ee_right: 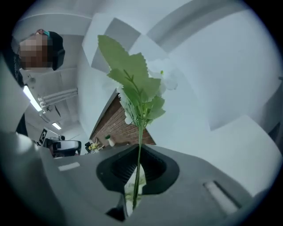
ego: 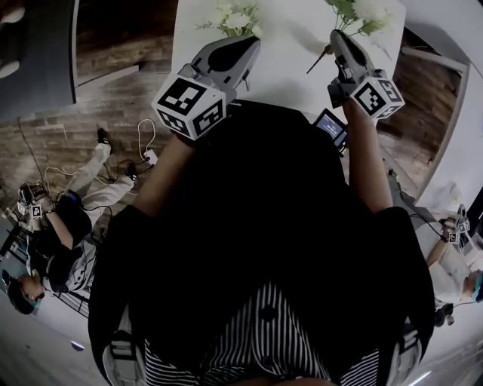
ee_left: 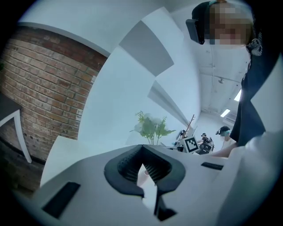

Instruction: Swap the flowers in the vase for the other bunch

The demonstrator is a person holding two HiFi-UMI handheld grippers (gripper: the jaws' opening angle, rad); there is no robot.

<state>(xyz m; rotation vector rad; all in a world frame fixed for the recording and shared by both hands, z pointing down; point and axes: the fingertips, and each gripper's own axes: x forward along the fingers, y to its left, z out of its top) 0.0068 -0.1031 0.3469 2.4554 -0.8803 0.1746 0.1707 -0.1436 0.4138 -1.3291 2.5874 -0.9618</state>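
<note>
In the head view my right gripper (ego: 336,38) is raised over the white table (ego: 287,53) and is shut on a bunch of white flowers with green leaves (ego: 364,10). In the right gripper view the thin green stem (ee_right: 139,150) runs up between the closed pads of my right gripper (ee_right: 136,176) to serrated leaves (ee_right: 137,84). A second white bunch (ego: 235,18) stands just beyond my left gripper (ego: 244,44). That bunch (ee_left: 150,126) shows ahead of my left gripper (ee_left: 148,170), whose jaws look shut with nothing seen between them. The vase is hidden.
A brown twig (ego: 317,59) pokes out beside the right gripper. A small device with a lit screen (ego: 332,127) sits at the table's near edge. People sit on the floor at left (ego: 60,226) and right (ego: 453,256), with cables (ego: 143,143) nearby. A brick wall (ee_left: 44,88) stands behind.
</note>
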